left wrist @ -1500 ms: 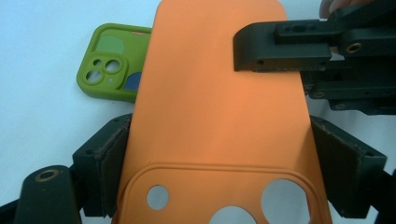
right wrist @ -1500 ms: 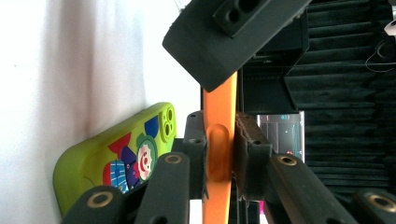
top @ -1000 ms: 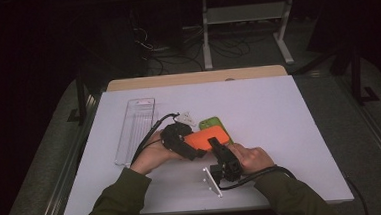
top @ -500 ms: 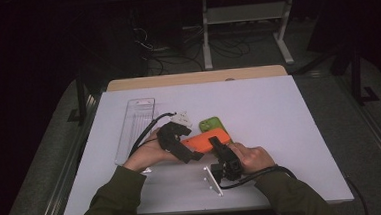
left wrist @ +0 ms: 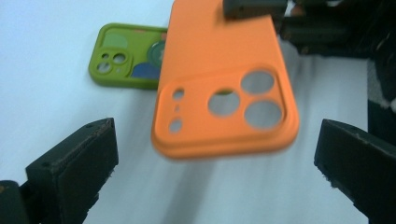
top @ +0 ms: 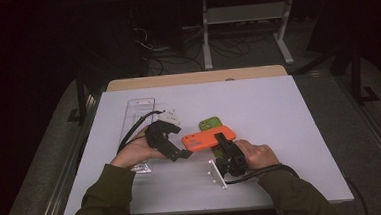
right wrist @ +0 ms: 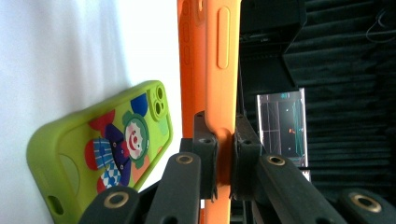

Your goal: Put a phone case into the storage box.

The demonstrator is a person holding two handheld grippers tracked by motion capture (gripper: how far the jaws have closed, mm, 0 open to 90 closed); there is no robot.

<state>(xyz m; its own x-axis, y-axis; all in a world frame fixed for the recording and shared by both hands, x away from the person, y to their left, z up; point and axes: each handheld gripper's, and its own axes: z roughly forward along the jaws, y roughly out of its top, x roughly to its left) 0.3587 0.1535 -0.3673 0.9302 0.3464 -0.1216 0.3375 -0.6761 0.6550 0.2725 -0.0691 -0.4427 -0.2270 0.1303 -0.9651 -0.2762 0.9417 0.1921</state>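
Orange phone case (top: 209,138) is hanging above the tabletop (top: 279,112), near the green case (top: 210,122); we are clamping its right end in our right tool (top: 224,146), while our left tool (top: 185,154), jaws just opened wide, is letting its left end go, completing the handover.

**What's on my table**

My white table (top: 280,132) carries a green phone case (top: 210,122) lying flat near the middle. A clear plastic tray (top: 137,110) lies towards my left, with a small white piece (top: 169,117) just beside it.
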